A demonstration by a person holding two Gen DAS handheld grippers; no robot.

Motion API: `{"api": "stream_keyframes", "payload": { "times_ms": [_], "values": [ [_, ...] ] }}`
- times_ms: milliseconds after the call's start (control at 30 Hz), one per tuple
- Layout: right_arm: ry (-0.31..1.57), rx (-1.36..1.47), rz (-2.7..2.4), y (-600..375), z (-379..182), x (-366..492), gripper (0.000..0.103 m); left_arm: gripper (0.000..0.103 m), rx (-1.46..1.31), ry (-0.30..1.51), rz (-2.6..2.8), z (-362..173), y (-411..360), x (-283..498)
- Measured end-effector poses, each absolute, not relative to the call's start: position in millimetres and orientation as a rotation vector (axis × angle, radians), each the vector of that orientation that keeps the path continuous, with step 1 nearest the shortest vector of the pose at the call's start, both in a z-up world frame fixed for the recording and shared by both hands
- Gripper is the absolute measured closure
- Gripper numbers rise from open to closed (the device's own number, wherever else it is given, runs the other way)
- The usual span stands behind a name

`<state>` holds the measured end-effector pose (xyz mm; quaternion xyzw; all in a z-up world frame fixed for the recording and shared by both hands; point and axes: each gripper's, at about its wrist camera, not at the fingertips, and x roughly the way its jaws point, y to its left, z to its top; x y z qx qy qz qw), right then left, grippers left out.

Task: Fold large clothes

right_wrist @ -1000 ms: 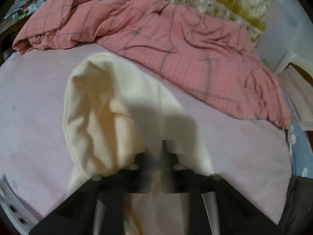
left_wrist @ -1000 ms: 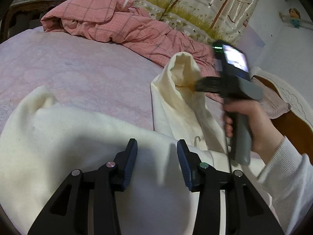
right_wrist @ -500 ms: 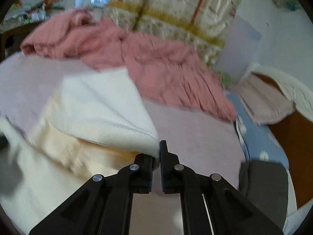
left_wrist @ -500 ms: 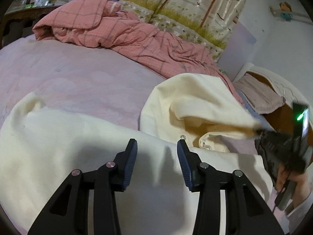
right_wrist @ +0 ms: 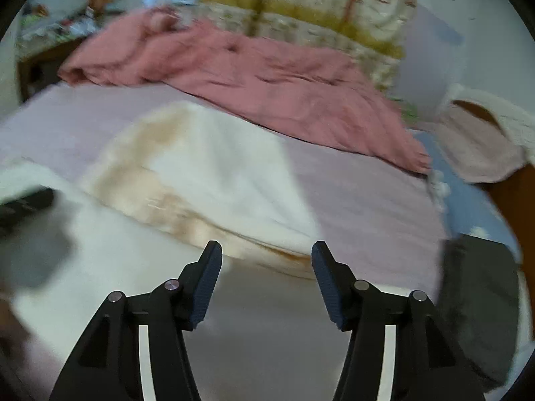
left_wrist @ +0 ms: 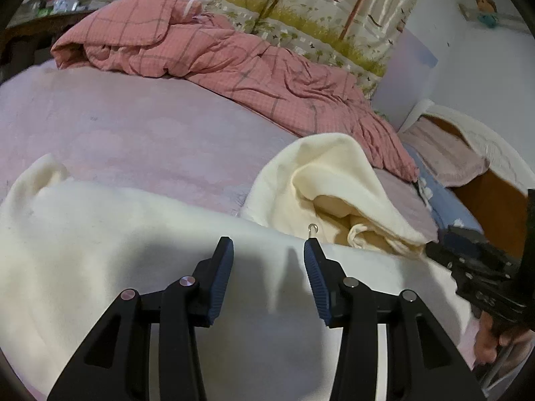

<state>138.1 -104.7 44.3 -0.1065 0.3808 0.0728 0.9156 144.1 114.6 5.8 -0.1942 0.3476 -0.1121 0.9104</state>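
One cream garment [left_wrist: 140, 244] lies spread across the near edge of the bed [left_wrist: 140, 133], with its hood [left_wrist: 321, 180] flopped toward the bed's right side. The fabric appears thick, soft and limp; it will likely sag and drag rather than hold a crease, so take hold at a hem, cuff or hood edge, not mid-panel. One small metal hook [left_wrist: 312, 229] shows at the neck. The left gripper [left_wrist: 267, 260] hovers over the garment body, fingers apart, with nothing between them. The right gripper [right_wrist: 265, 264] is opening; its fingers are spread just short of the hood edge, with no cloth between them. One pink quilt [left_wrist: 214, 53] is heaped along the far edge.
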Motion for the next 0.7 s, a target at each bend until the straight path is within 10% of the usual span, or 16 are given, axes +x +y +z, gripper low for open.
{"api": "stream_keyframes", "payload": {
  "times_ms": [433, 533, 700],
  "values": [
    [0.943, 0.209, 0.125, -58, 1, 264, 0.045, 0.060, -0.565, 0.698, -0.212, 8, 165, 144],
    [0.938, 0.196, 0.076, -51, -3, 284, 0.086, 0.059, -0.595, 0.697, -0.214, 9, 171, 144],
    [0.875, 0.229, 0.125, -51, 9, 290, 0.098, 0.059, -0.640, 0.674, -0.219, 13, 184, 140]
  ]
}}
